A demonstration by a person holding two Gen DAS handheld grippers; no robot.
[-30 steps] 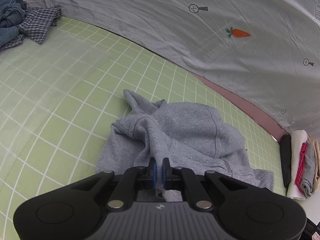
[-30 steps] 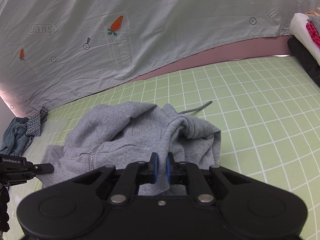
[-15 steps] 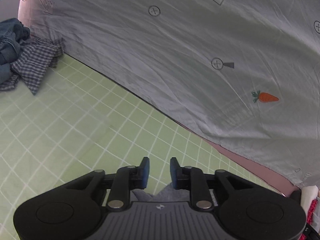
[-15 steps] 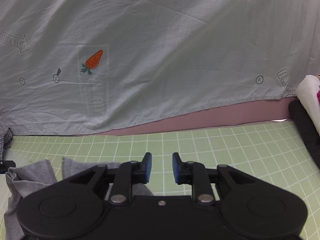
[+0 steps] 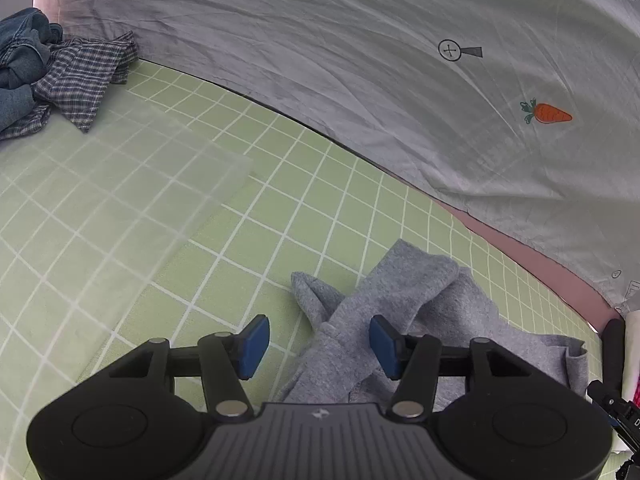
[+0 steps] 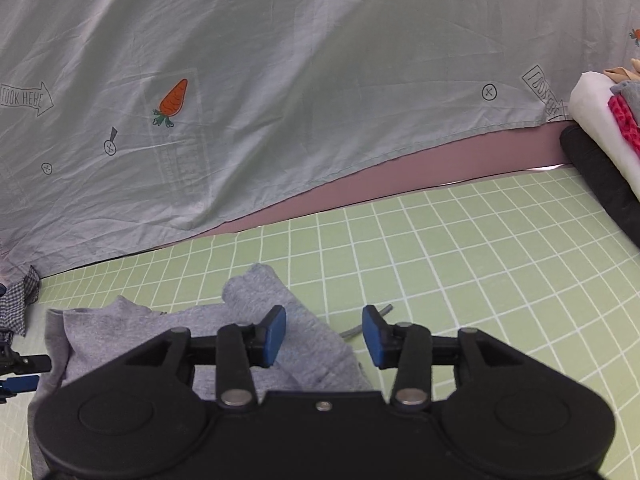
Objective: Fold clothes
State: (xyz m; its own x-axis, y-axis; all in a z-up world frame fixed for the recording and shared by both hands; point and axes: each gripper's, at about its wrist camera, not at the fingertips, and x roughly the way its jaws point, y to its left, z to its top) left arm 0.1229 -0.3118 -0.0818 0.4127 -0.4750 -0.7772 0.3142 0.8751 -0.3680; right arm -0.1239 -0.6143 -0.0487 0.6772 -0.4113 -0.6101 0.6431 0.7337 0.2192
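Note:
A grey hoodie point(image 5: 424, 300) lies crumpled on the green checked mat point(image 5: 160, 208). In the left wrist view my left gripper point(image 5: 318, 346) hangs over its near edge, jaws opening, blue pads apart and pressing on nothing; a fold of the hoodie shows below the gap. In the right wrist view the hoodie point(image 6: 256, 312) lies low and left, its drawstring point(image 6: 360, 322) trailing on the mat. My right gripper point(image 6: 324, 336) is above it with its jaws opening, nothing pinched between the pads.
A grey sheet with carrot prints point(image 5: 400, 60) hangs behind the mat. A checked shirt point(image 5: 80, 80) and denim point(image 5: 20, 52) lie heaped at the far left. A stack of folded clothes point(image 6: 604, 132) stands at the right edge.
Both grippers were shut on the hoodie a second ago; both have let it go and opened wide. The hoodie now lies spread further back on the mat.

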